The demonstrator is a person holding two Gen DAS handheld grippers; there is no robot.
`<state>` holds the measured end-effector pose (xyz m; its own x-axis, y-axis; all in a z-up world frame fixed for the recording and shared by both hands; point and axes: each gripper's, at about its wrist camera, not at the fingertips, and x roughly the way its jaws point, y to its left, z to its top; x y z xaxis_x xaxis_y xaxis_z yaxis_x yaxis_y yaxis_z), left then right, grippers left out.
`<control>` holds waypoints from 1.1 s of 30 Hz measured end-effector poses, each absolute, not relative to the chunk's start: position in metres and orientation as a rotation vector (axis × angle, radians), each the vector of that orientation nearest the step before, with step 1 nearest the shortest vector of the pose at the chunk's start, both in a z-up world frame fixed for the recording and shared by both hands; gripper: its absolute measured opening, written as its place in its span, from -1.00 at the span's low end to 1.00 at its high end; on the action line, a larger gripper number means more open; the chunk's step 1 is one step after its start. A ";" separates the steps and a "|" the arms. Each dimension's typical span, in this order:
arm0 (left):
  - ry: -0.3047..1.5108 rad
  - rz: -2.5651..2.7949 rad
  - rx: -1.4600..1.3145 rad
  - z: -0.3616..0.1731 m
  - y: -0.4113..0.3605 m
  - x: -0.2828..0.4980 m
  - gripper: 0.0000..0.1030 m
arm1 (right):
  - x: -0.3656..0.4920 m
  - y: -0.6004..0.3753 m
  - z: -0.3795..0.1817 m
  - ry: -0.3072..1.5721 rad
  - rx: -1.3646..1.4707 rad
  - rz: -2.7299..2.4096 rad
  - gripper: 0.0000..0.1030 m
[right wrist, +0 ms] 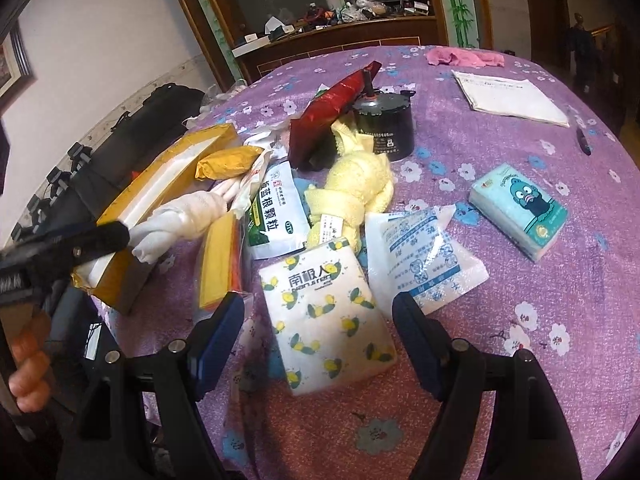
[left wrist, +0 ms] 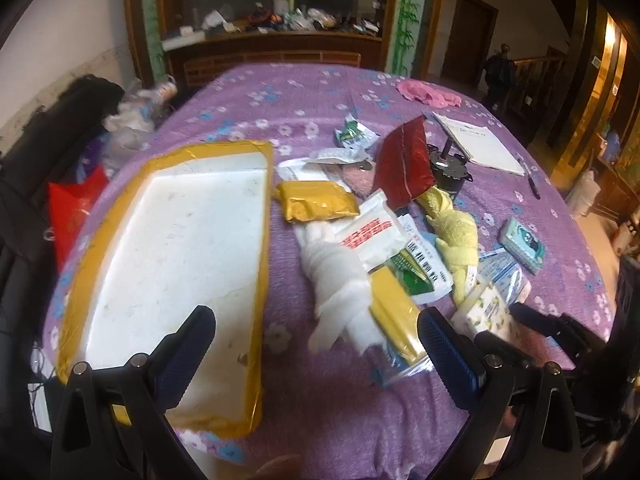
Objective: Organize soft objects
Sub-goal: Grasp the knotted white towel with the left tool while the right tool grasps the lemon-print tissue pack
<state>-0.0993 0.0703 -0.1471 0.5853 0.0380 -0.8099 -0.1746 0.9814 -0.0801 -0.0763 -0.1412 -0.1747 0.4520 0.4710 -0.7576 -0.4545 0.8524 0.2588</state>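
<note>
A white foam tray with yellow-taped rim (left wrist: 176, 264) lies at the table's left; it also shows in the right wrist view (right wrist: 160, 176). A pile of soft things lies beside it: a rolled white cloth (left wrist: 340, 276) (right wrist: 188, 216), a yellow towel (left wrist: 456, 240) (right wrist: 356, 188), a lemon-print tissue pack (right wrist: 324, 316) (left wrist: 488, 312), a white-and-blue pouch (right wrist: 424, 260). My left gripper (left wrist: 316, 344) is open, just in front of the white cloth. My right gripper (right wrist: 318, 320) is open, its jaws on either side of the lemon-print pack.
On the purple flowered tablecloth (right wrist: 500, 360) lie a blue tissue pack (right wrist: 520, 208), a red bag (right wrist: 332, 112), a black motor (right wrist: 384, 124), a green-white sachet (right wrist: 276, 212), papers (right wrist: 512, 96), a pen (right wrist: 582, 140) and a pink cloth (right wrist: 464, 56). A cluttered sideboard stands behind.
</note>
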 end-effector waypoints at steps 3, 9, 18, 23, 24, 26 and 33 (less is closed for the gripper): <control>0.970 0.124 -0.122 -0.147 0.070 -0.079 0.98 | -0.076 -0.146 -0.174 0.940 0.046 0.571 0.48; 1.040 0.083 -0.073 -0.161 0.064 -0.039 0.81 | -0.072 -0.147 -0.177 0.944 0.037 0.564 0.35; 1.084 0.072 0.012 -0.173 0.056 -0.025 0.28 | -0.074 -0.137 -0.180 0.931 -0.041 0.558 -0.04; 1.117 0.043 0.037 -0.181 0.047 -0.022 0.24 | -0.076 -0.134 -0.180 0.925 -0.054 0.569 -0.18; 1.138 0.054 0.043 -0.188 0.048 -0.019 0.08 | -0.076 -0.134 -0.180 0.924 -0.053 0.573 -0.23; 1.165 0.048 -0.001 -0.197 0.054 -0.015 0.01 | -0.074 -0.136 -0.178 0.925 -0.035 0.581 -0.35; 1.092 0.029 -0.105 -0.188 0.071 -0.040 -0.18 | -0.080 -0.145 -0.164 0.870 0.004 0.612 -0.58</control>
<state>-0.0401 0.0714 -0.1881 0.4607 -0.0285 -0.8871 -0.0755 0.9946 -0.0711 -0.0797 -0.1452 -0.1638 0.4855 0.5047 -0.7138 -0.5016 0.8296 0.2454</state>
